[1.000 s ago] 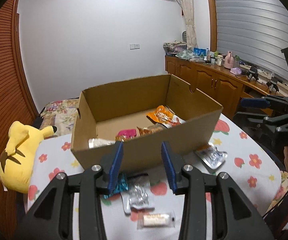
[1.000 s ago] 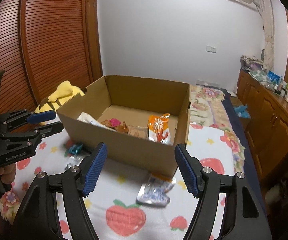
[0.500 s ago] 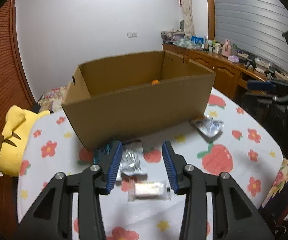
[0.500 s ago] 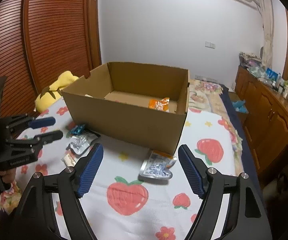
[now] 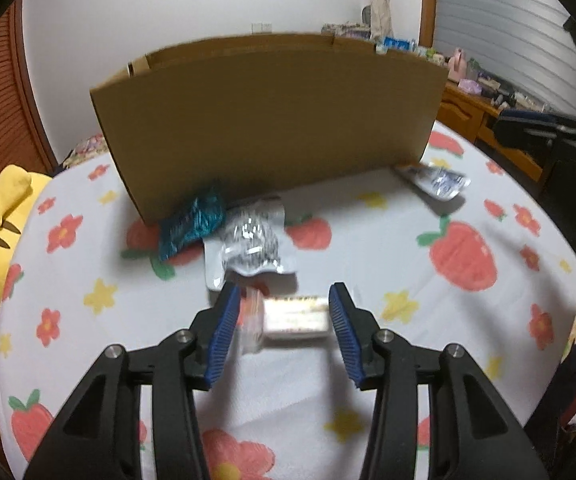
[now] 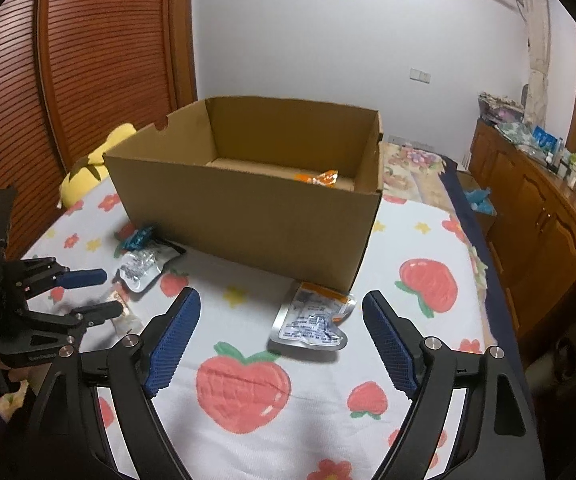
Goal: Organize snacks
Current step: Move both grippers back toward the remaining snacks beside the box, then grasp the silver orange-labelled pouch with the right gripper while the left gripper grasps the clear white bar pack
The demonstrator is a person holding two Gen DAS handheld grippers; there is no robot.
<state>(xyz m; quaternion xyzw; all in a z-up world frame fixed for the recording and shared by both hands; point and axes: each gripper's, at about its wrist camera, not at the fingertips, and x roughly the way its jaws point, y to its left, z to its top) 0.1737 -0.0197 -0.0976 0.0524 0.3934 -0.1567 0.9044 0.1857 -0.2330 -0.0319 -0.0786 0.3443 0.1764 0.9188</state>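
Observation:
A brown cardboard box [image 5: 268,112] [image 6: 248,216] stands on the flowered tablecloth, and an orange packet [image 6: 319,178] shows inside it. In front of it lie a teal packet [image 5: 190,222], a silver pouch [image 5: 250,244] and a clear-wrapped cream bar [image 5: 293,318]. My left gripper [image 5: 284,312] [image 6: 104,294] is low over the cloth, jaws opening, with the bar lying between its fingers and no pad pressing on it. Another silver pouch [image 6: 309,320] [image 5: 435,180] lies by the box's near right corner. My right gripper [image 6: 282,308] hovers around it, jaws opening wide, not touching it.
A yellow plush toy [image 5: 0,232] [image 6: 96,160] sits at the table's left edge beside a slatted wooden door. A wooden cabinet [image 6: 547,208] crowded with small items runs along the right. A bed with a floral cover lies behind the box.
Both grippers have sunk toward the tablecloth. The left one came down around the wrapped bar and lost sight of the box's inside. The right one's jaws have spread wider.

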